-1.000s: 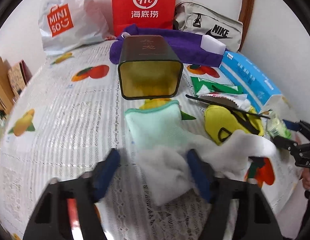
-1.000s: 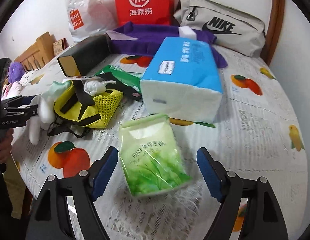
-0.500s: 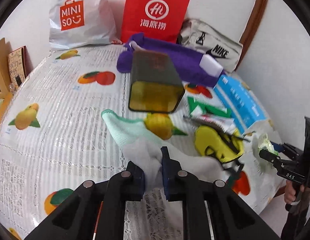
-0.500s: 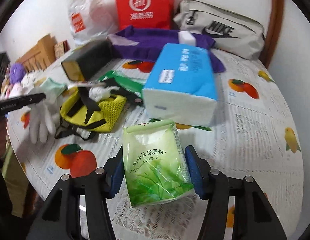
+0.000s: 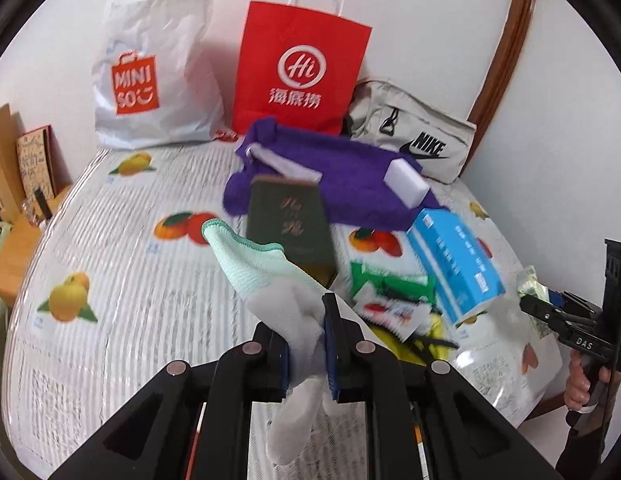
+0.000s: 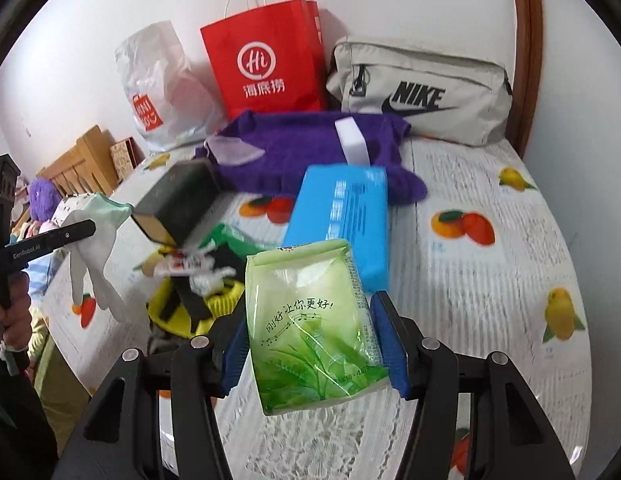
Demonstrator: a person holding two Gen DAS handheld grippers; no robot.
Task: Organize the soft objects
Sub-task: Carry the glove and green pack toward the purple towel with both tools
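Left wrist view shows the table [image 5: 110, 248] with its fruit-print cloth filling most of the frame, and the dark green tin box [image 5: 288, 224] lying on its side at the centre. The left gripper [image 5: 306, 344] is closed on a white glove with a mint cuff [image 5: 270, 280], held above the cloth at lower centre; the glove's fingers hang below the jaws. In the right wrist view the right gripper [image 6: 316, 344] clamps a green tissue pack [image 6: 310, 320] by its sides, lifted, at lower centre. To do this step well, I think both should be carried level and slowly, because the glove is pinched only at its middle and may slip or drag over the clutter.
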